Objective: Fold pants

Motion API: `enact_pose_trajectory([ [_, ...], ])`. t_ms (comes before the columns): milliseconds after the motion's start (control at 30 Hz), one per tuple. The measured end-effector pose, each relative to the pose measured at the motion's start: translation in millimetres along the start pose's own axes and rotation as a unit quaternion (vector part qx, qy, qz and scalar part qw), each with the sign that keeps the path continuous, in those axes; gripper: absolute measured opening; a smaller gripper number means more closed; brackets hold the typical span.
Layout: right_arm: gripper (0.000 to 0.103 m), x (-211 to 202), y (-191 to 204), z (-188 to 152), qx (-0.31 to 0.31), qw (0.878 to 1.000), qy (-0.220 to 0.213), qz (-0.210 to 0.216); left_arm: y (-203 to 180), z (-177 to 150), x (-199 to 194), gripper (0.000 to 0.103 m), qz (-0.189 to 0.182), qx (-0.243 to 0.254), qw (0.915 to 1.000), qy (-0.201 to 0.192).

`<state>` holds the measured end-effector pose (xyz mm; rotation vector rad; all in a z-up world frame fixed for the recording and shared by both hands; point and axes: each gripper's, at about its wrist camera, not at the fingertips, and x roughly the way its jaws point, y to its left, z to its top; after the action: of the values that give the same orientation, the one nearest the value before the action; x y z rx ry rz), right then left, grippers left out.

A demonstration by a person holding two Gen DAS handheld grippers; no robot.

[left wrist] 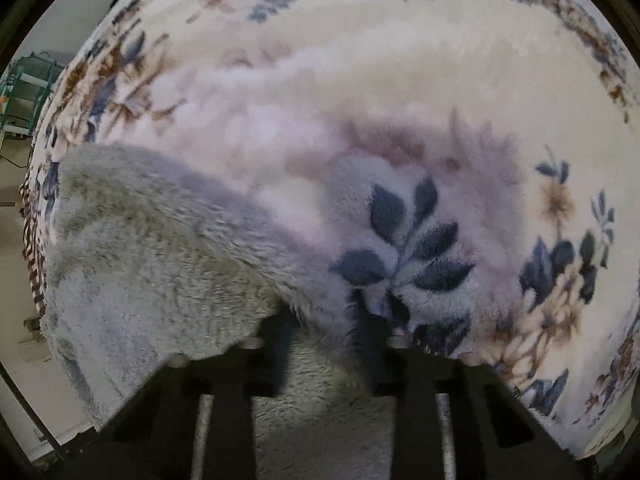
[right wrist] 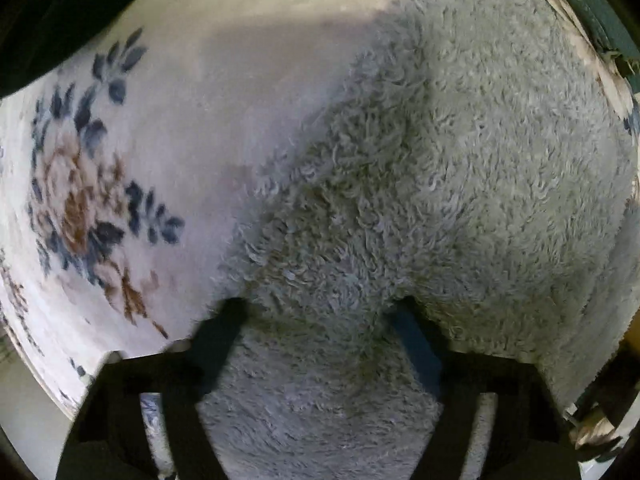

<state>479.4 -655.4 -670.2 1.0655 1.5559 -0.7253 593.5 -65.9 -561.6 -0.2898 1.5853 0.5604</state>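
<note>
2 grippers on fluffy pants [right wrist: 420, 184], L [left wrist: 324, 320] pinching edge, R [right wrist: 320, 312] half-wide, shelf [left wrist: 24, 92] L view only.

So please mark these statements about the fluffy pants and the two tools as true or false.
1. The pants are grey and fluffy. True.
2. They lie on a bare wooden floor. False: on a cream flowered blanket.
3. Pants fabric is between the fingers of the left tool. True.
4. The right tool hangs high over the blanket, away from the pants. False: its fingers press into the pants.
</note>
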Motion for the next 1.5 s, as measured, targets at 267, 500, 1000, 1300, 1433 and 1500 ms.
enact_pose_trajectory([
  [267,0.001,-61,-22,-34,-0.064,0.996,-0.051,0.025,45,-65,-78,0.006,-0.070,-0.004,0.9954,-0.065],
  [500,0.002,-119,-65,-58,-0.085,0.990,-0.054,0.103,91,-94,-117,0.006,-0.122,0.002,0.9884,-0.091],
  [1000,0.006,-50,-8,-38,-0.061,0.994,-0.010,0.088,108,-108,-97,0.006,-0.137,0.005,0.9864,-0.091],
  [1300,0.006,-137,-84,-108,-0.114,0.981,-0.052,0.151,155,-150,-130,0.006,-0.145,0.012,0.9829,-0.113],
  [1433,0.006,-145,-148,-144,-0.127,0.981,-0.049,0.138,187,-196,-127,0.006,-0.136,0.015,0.9851,-0.105],
  [1500,0.006,-135,-178,-161,-0.131,0.982,-0.045,0.125,201,-222,-119,0.006,-0.122,0.019,0.9873,-0.099],
])
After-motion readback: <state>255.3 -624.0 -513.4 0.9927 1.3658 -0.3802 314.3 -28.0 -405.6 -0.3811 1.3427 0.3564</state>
